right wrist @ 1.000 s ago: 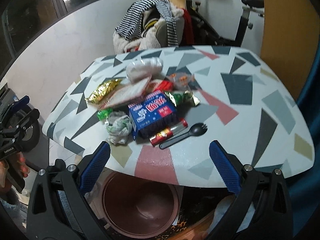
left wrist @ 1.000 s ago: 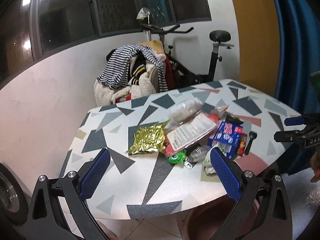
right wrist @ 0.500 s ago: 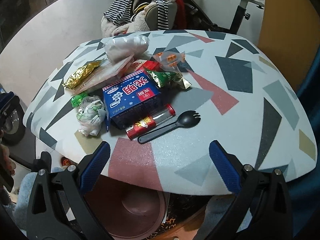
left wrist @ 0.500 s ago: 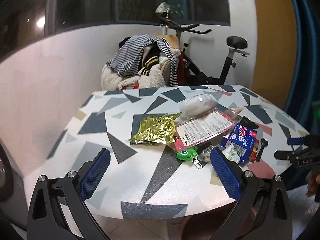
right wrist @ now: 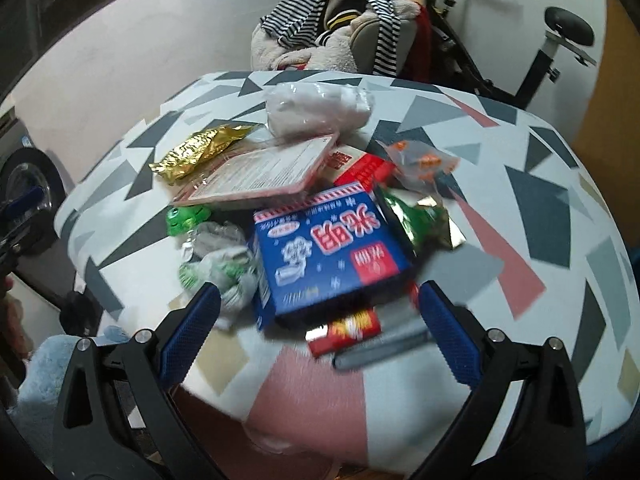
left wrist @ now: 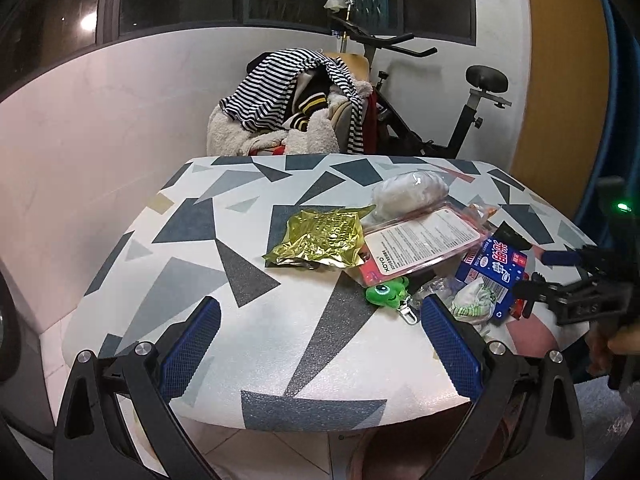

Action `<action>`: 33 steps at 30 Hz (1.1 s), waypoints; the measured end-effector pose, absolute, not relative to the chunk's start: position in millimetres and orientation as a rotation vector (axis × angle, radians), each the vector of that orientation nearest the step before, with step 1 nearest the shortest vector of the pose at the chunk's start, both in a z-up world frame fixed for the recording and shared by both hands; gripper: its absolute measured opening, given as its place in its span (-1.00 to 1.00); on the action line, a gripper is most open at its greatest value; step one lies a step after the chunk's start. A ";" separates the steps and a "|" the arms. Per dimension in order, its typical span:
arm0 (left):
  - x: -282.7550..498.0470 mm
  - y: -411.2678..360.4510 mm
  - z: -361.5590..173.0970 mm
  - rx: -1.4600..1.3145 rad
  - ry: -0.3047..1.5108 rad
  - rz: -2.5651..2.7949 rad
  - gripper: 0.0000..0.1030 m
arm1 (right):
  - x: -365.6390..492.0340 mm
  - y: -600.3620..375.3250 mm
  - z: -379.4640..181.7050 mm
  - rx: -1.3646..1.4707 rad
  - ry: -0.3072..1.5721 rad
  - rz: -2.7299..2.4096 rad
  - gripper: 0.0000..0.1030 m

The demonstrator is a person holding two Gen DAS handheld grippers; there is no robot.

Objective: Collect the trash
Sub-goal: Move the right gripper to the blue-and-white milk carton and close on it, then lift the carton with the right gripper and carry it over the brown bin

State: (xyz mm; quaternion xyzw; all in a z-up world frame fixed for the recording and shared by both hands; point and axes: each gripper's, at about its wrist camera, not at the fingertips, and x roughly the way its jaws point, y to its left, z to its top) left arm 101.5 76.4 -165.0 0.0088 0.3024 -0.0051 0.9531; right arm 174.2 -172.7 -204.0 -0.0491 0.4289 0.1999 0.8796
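Barely started, going by the pile: nothing between either set of jaws, all the trash sitting on the patterned table [left wrist: 192, 248]. Right gripper [right wrist: 319, 334] spread wide and empty, tipped down over the near table edge, with the blue box [right wrist: 332, 256] straight ahead between the pads, a red wrapper [right wrist: 344, 330] and a blurry dark utensil just under it, crumpled white-green plastic [right wrist: 224, 268] off the left pad. Further out: flat pink-edged package [right wrist: 264, 172], green foil wrapper [right wrist: 420, 220], gold foil bag [right wrist: 200, 152], white plastic bundle [right wrist: 316, 108].

Left gripper [left wrist: 320, 348] also wide open, empty, held lower and well back from the edge. Green frog keychain [left wrist: 386, 294] ahead near the right pad, gold bag beyond. Everything left to grab; bin hard to make out below.
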 end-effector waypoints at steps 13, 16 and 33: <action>108.1 63.2 -174.6 -0.012 0.640 -0.088 0.90 | 218.5 -162.4 -227.1 -0.145 0.971 0.446 0.89; 110.3 58.9 -176.4 -0.016 0.649 -0.090 0.90 | 217.8 -158.8 -231.0 -0.161 0.982 0.471 0.72; 114.0 31.0 -175.4 0.035 0.660 -0.187 0.89 | 196.0 -212.3 -180.1 0.157 0.887 0.534 0.69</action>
